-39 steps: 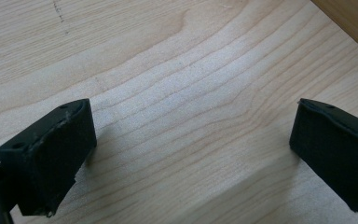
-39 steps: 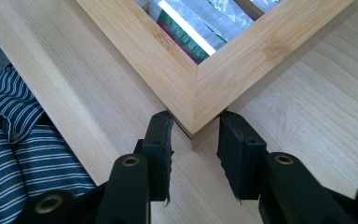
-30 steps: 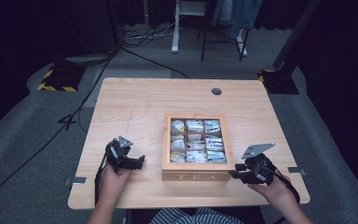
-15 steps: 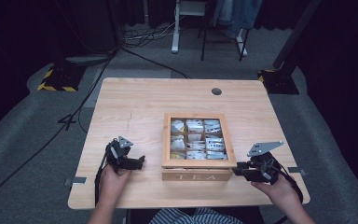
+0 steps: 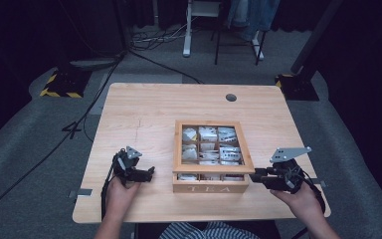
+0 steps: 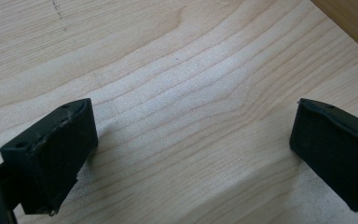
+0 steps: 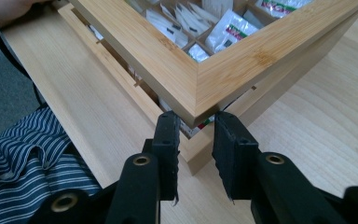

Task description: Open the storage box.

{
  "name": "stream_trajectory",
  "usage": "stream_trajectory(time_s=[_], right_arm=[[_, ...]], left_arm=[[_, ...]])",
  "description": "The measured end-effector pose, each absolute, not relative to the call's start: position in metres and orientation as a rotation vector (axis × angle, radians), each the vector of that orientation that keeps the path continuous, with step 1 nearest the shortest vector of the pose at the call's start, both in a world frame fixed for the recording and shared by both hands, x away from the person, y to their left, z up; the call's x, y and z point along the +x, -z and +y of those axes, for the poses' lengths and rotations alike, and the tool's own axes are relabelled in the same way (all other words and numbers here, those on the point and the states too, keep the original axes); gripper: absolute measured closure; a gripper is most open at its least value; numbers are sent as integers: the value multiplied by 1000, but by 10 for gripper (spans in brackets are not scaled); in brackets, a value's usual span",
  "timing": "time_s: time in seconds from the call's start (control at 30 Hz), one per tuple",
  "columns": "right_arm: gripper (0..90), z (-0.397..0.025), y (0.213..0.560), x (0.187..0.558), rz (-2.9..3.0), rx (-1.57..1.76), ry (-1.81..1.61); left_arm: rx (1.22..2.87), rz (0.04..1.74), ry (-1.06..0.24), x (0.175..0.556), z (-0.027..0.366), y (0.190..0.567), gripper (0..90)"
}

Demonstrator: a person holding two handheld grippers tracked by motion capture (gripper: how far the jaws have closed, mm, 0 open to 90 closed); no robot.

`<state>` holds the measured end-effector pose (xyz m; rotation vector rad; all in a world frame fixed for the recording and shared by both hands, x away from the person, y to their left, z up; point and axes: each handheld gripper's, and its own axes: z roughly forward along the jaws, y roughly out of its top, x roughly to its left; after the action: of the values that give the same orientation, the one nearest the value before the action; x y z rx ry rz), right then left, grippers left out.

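A bamboo tea box [image 5: 211, 189] marked TEA sits at the table's front middle. Its glass-paned lid [image 5: 213, 168] is tilted up a little at the front, so a gap with tea bags [image 5: 209, 145] shows under it. My right gripper [image 5: 255, 175] is at the box's front right corner. In the right gripper view its two jaws [image 7: 196, 126] pinch the raised corner of the lid [image 7: 168, 60], above the box's lower wall [image 7: 121, 79]. My left gripper [image 5: 150, 173] rests left of the box, jaws wide open [image 6: 191, 140] over bare wood with nothing between them.
The wooden table [image 5: 149, 114] has a round cable hole [image 5: 231, 97] at the back right. A person's striped shirt [image 7: 23, 158] is at the table's near edge. Beyond the table lie cables and chair legs on a grey floor.
My right gripper has moved in slightly to the left, onto the box's front right corner, and the lid's front edge now stands a little off the box. The left gripper has stayed put.
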<state>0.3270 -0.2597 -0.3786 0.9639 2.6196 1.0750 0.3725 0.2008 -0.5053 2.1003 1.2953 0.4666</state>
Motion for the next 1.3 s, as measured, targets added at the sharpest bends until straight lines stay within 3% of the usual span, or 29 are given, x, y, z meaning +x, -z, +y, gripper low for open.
stream_trajectory(time_s=[0.33, 0.57, 1.3], right_arm=[[710, -263, 373, 328, 2572, 958, -1137], [793, -267, 362, 330, 2490, 971, -1244], [896, -257, 333, 351, 2293, 948, -1360]], left_arm=[[2100, 1293, -468, 372, 201, 505, 13], [2104, 1288, -466, 375, 201, 505, 13], [2105, 1286, -464, 374, 201, 505, 22]])
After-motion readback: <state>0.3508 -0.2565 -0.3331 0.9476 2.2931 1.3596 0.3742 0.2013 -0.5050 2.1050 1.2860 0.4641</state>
